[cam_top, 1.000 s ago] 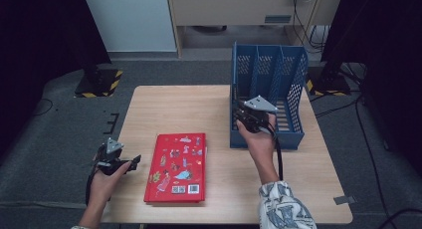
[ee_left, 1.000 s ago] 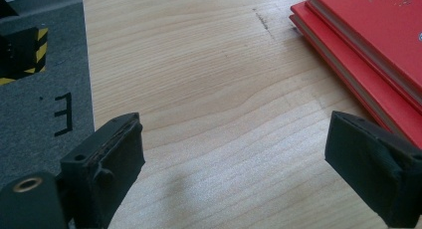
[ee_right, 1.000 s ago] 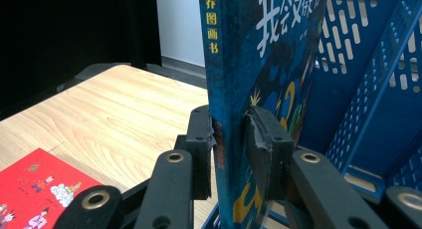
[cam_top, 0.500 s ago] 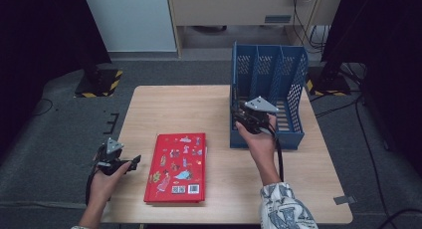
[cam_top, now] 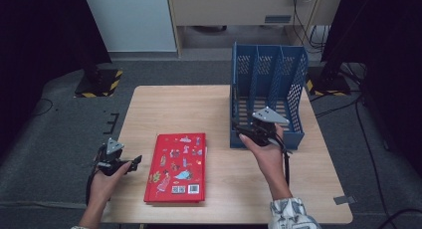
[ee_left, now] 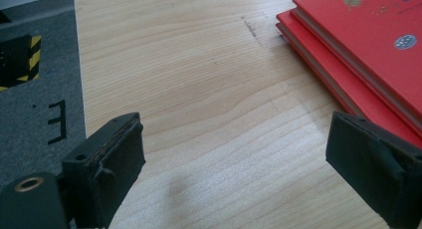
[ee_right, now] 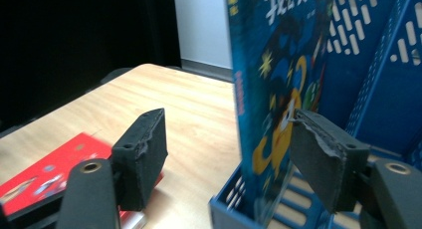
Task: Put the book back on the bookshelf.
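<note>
A blue picture book [ee_right: 278,89] stands upright in the left slot of the blue file rack [cam_top: 293,84]. My right gripper [ee_right: 234,154] [cam_top: 241,132] is at the rack's front left corner. Its jaws have just been opening and now stand on either side of the book, the left pad clear of it and the right pad close by its cover. A stack of red books [cam_top: 176,167] [ee_left: 358,50] lies flat on the wooden table [cam_top: 209,109]. My left gripper [cam_top: 130,162] [ee_left: 239,174] hovers open and holding nothing just left of the stack, near the table's left edge.
The rack has three slots and sits at the table's back right. The table's left edge [ee_left: 79,89] drops to grey floor marked with black tape. A yellow-and-black striped base [cam_top: 99,82] stands on the floor at the far left.
The right gripper's jaws have spread apart and let go of the blue book, and that hand has drawn back a little toward the near edge. The left hand has stayed put.
</note>
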`<act>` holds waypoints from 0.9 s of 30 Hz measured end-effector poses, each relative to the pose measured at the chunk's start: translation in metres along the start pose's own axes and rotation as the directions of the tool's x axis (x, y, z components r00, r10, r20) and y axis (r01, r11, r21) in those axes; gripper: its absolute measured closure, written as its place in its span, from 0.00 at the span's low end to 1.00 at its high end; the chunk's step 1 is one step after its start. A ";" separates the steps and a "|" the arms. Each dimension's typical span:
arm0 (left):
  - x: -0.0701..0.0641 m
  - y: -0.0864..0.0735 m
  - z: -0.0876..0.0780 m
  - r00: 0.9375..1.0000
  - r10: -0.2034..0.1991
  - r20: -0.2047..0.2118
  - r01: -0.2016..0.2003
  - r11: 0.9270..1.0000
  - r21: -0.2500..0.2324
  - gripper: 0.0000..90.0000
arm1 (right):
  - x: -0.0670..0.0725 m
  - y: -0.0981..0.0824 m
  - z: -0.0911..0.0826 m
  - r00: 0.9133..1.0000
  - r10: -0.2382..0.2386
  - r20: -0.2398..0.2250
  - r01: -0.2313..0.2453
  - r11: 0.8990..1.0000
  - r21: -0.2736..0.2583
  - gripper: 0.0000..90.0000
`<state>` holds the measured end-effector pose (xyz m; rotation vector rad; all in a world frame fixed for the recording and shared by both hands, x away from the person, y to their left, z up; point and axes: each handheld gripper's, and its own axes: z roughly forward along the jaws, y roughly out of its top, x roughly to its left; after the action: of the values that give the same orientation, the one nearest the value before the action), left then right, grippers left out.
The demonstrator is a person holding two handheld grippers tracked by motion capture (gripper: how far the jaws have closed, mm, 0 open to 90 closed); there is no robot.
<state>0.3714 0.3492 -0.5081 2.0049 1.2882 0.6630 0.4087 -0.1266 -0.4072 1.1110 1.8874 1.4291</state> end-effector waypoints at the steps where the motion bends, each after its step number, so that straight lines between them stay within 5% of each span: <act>1: -0.001 0.000 0.000 1.000 0.002 0.001 -0.002 1.000 -0.001 0.08 | 0.002 -0.003 -0.003 1.000 -0.001 -0.009 0.001 1.000 0.000 0.33; 9: -0.009 0.003 -0.006 1.000 0.023 0.006 -0.022 0.999 -0.028 0.12 | 0.026 -0.032 -0.021 0.997 -0.024 -0.077 0.026 0.999 0.030 0.33; 18: -0.030 0.006 -0.021 0.997 0.039 0.068 -0.035 0.998 -0.052 0.19 | 0.054 -0.070 -0.018 0.987 -0.030 -0.161 0.046 0.994 0.097 0.32; 21: -0.038 0.007 -0.025 0.991 0.019 0.134 -0.010 0.998 -0.067 0.19 | 0.063 -0.082 -0.014 0.980 -0.037 -0.194 0.063 0.989 0.130 0.29; 27: -0.051 0.009 -0.022 0.978 0.044 0.206 -0.034 0.998 -0.054 0.23 | 0.079 -0.095 0.001 0.964 -0.011 -0.267 0.065 0.978 0.197 0.20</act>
<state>0.3413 0.3047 -0.4905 2.0037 1.1017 0.4848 0.3402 -0.0695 -0.4919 1.0078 2.2749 1.4463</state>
